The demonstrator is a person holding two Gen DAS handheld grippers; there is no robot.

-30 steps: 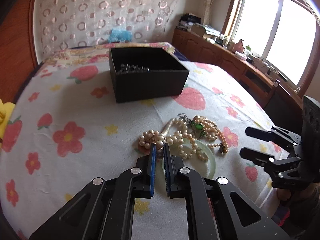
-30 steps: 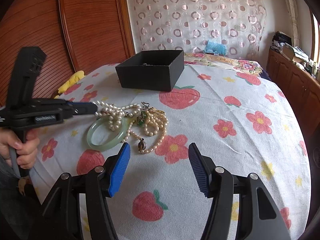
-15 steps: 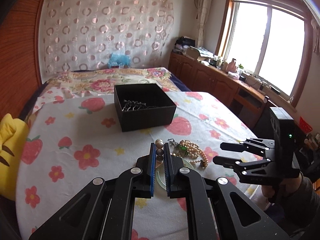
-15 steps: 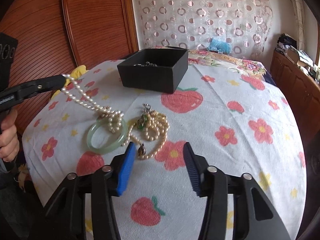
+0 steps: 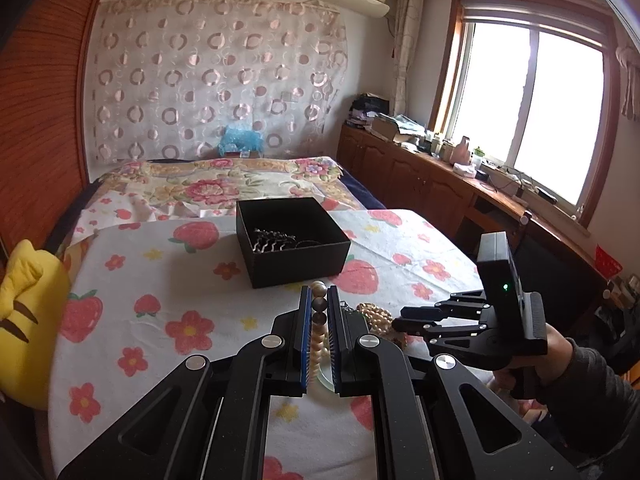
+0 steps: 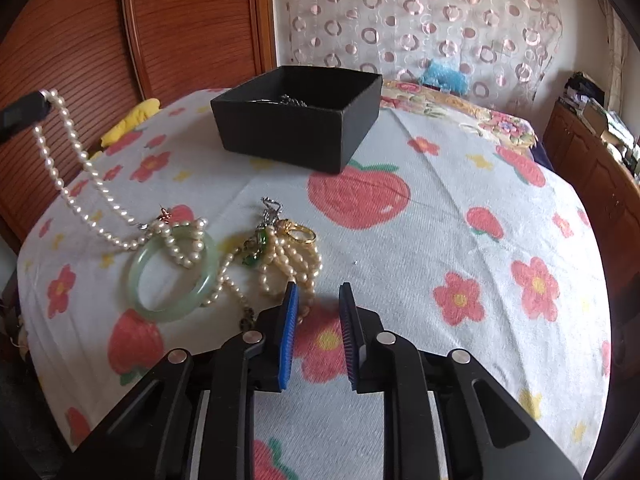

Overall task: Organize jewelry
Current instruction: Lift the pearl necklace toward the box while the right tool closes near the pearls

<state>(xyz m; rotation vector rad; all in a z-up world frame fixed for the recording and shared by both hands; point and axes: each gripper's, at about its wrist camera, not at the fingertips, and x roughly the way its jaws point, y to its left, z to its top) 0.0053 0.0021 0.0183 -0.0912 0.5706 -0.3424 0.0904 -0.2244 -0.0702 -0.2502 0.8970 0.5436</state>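
Observation:
My left gripper (image 5: 319, 300) is shut on a white pearl necklace (image 5: 319, 312) and holds it up in the air. In the right wrist view the necklace (image 6: 72, 160) hangs from the left gripper's tip (image 6: 24, 110) down to the table, its far end lying over a green jade bangle (image 6: 174, 268). A black open box (image 6: 298, 114) with silver jewelry inside stands further back; it also shows in the left wrist view (image 5: 292, 240). A cream pearl bunch (image 6: 290, 264), a gold ring (image 6: 302, 234) and a green pendant (image 6: 256, 248) lie by the bangle. My right gripper (image 6: 318, 300) is open and empty beside the cream pearls.
The table (image 6: 460, 220) has a white cloth with strawberries and flowers. A yellow cushion (image 5: 28, 320) sits at its left edge. A bed (image 5: 208, 184) lies behind, wooden cabinets (image 5: 420, 184) run along the right under the window.
My left gripper has risen with the pearl necklace, drawing it up off the pile. My right gripper has narrowed its jaws and moved closer to the cream pearls.

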